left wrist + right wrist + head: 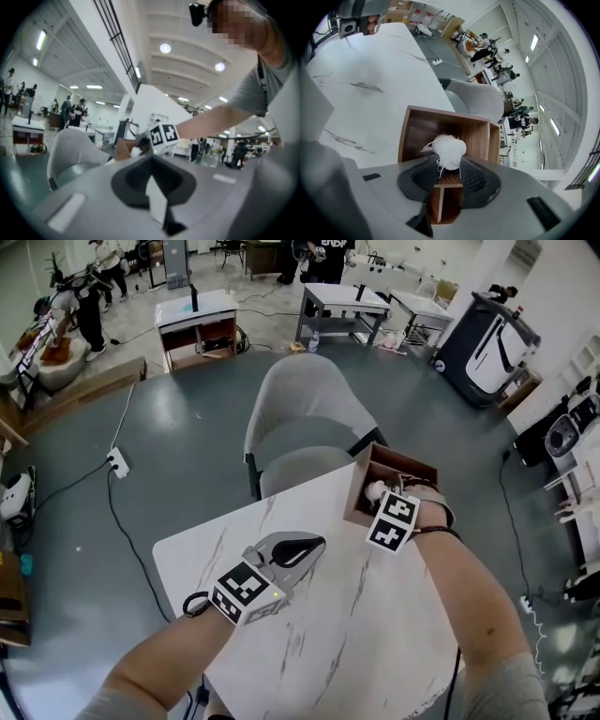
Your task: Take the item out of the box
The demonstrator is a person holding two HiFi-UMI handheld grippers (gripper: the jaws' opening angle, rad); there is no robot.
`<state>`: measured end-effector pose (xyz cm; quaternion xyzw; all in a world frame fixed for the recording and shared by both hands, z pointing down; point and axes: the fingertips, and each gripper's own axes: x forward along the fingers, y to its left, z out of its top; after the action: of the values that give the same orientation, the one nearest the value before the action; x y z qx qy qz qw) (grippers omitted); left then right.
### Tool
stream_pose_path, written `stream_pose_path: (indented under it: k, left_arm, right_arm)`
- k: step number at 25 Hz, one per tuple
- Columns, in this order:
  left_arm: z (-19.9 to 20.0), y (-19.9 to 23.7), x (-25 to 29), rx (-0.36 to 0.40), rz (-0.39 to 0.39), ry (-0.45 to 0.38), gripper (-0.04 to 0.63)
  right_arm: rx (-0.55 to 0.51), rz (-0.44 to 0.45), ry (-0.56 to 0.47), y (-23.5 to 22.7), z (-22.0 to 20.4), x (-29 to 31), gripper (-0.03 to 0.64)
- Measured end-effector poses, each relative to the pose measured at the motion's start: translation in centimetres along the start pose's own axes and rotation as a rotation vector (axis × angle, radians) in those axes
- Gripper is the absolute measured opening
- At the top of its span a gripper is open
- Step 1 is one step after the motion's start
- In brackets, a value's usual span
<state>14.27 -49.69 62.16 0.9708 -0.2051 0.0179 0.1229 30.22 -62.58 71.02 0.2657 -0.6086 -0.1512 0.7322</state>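
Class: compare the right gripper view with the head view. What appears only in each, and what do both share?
Only the right gripper view: the right gripper's fingers closed on the white cloth bundle. Only the head view: both marker cubes and both forearms. Shared: the wooden box, the marble table and the grey chair.

Head camera looked steeply down on a white veined table (356,615); both gripper cameras, nearer, faced a brown wooden box (417,136) all three shared.

item (449,151) in box (480,138) on table (375,615), chair (300,399) behind
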Motion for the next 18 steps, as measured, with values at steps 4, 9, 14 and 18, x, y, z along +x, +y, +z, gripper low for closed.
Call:
stream_pose_path:
  k: [4,9,14,18]
  left_arm:
    - [1.1,-0.3,-0.2,0.014,0.003,-0.004,0.000]
    - [3.2,-0.5,-0.7,0.035,0.007,-0.011,0.000]
    - [6.0,-1.2,-1.5,0.062,0.006,-0.027,0.000]
    - [8.7,-1.7,-2.3,0.082,0.005,-0.040,0.000]
  right_arm:
    - [0.084,-0.025,-0.048,-1.4,-0.3,-2.0,0.129]
    - [0.193,-0.059,-0.101,-3.3,-0.7,-5.0,0.129]
    - [0.279,-0.098,-0.140,-5.0,-1.3,-8.7,0.129]
    - [0.360,-0.130,-0.173,-6.6,-1.8,-12.2,0.129]
